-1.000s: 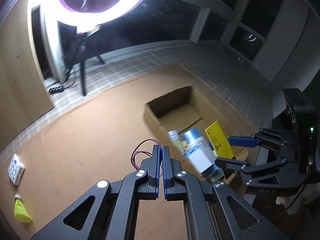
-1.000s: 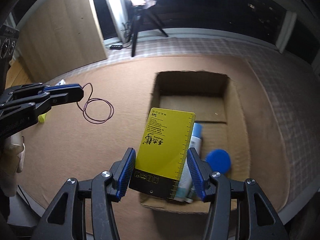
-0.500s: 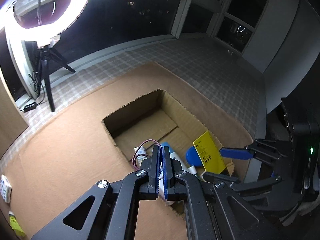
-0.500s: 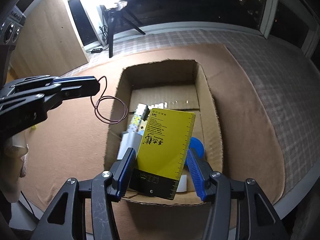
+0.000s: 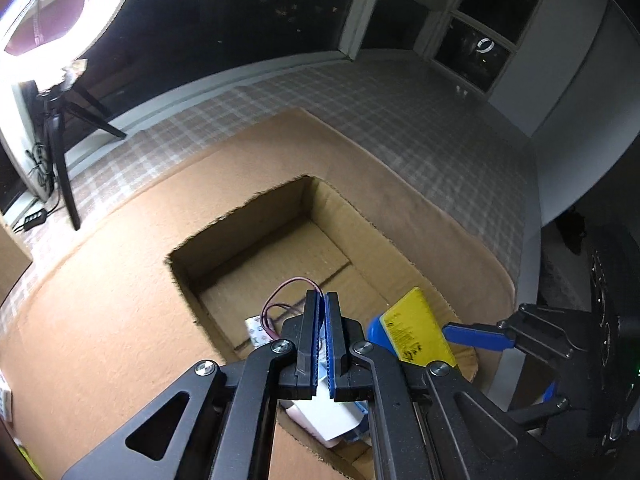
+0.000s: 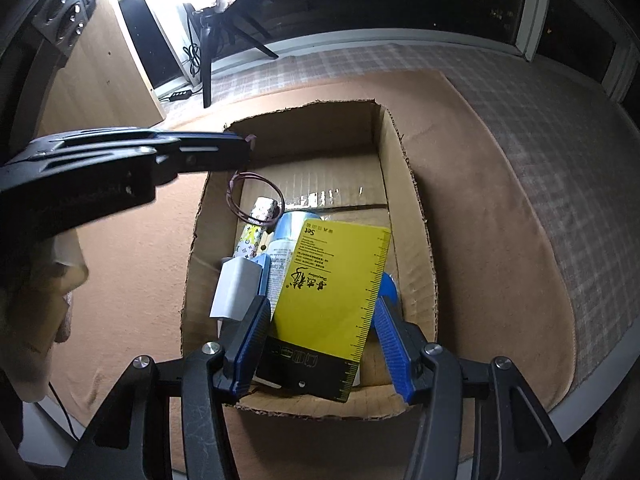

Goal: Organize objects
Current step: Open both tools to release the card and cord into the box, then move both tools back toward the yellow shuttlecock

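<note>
Both grippers have advanced from beside the cardboard box [image 6: 412, 216] to directly above its opening.

Left gripper [image 5: 320, 300]: jaws closed on the maroon wire loop [image 6: 256, 200], which hangs below its tips over the box's left interior. Ahead of the right gripper [image 6: 320, 340], inside the box, lie a patterned tube [image 6: 260, 220], a white carton [image 6: 236, 292] and a blue-capped can [image 6: 286, 240]. Right gripper: jaws clamped on the yellow ruler card [image 6: 336, 288], held over the box's near end.

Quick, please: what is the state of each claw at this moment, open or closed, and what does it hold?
Left claw: closed on the thin cord loop, above the cardboard box.
Right claw: closed on the yellow card, over the box.
</note>
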`<state>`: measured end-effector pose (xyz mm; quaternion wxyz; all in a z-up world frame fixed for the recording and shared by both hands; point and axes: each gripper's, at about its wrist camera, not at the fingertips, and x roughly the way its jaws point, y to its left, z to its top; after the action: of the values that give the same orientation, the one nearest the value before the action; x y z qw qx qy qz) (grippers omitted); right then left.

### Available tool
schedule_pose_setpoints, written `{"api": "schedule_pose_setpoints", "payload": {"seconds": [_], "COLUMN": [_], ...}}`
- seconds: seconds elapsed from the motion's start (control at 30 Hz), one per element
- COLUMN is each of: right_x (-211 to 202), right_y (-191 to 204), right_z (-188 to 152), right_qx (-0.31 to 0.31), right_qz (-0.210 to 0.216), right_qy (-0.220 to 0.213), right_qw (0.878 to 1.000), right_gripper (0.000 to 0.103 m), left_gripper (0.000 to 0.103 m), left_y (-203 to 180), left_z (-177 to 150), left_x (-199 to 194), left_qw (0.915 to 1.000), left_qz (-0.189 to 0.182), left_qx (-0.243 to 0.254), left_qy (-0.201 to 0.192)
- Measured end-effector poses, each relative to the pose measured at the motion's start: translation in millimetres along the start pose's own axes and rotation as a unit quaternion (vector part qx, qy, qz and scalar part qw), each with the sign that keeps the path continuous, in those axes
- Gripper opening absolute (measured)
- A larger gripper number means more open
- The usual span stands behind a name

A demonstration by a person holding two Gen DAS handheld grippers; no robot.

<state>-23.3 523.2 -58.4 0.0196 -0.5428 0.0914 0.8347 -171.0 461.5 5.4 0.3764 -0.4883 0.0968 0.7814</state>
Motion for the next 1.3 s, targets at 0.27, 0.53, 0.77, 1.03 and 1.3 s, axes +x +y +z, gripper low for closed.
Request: {"api": "schedule_pose_setpoints", "payload": {"seconds": [0.27,0.53,0.77,1.03,1.3], "right_x": [-1,4,7,18,35], "right_y": [-2,12,45,107,183], "right_z": [-1,0,5,16,22], "right_qx": [0.009,0.011,-0.008,-0.035,-0.068], "right_qz": [-0.001,0.015,0.041,0.085,0.119], "right_qy": [-0.001,0.001,-0.005,-0.003,0.003], "right_qw": [1.000,1.000,0.999,0.996,0.991], "right_gripper": [0.059,0.059,0.059,0.060,0.060], "left_gripper": [0.039,0.039,0.039,0.039,0.039], "left_y": [10,29,64,130,203], "left_z": [-4,-31,-66,-132,-209], "left_x": [-3,-21,-61,-119,-169], "left_qw": [0.9999,0.9993,0.9967,0.9881,0.9741], "left_qz": [0.011,0.024,0.059,0.103,0.153], "left_qx": [-0.012,-0.027,-0.054,-0.109,-0.163], "left_qy": [-0.002,0.000,-0.016,-0.032,-0.034]}}
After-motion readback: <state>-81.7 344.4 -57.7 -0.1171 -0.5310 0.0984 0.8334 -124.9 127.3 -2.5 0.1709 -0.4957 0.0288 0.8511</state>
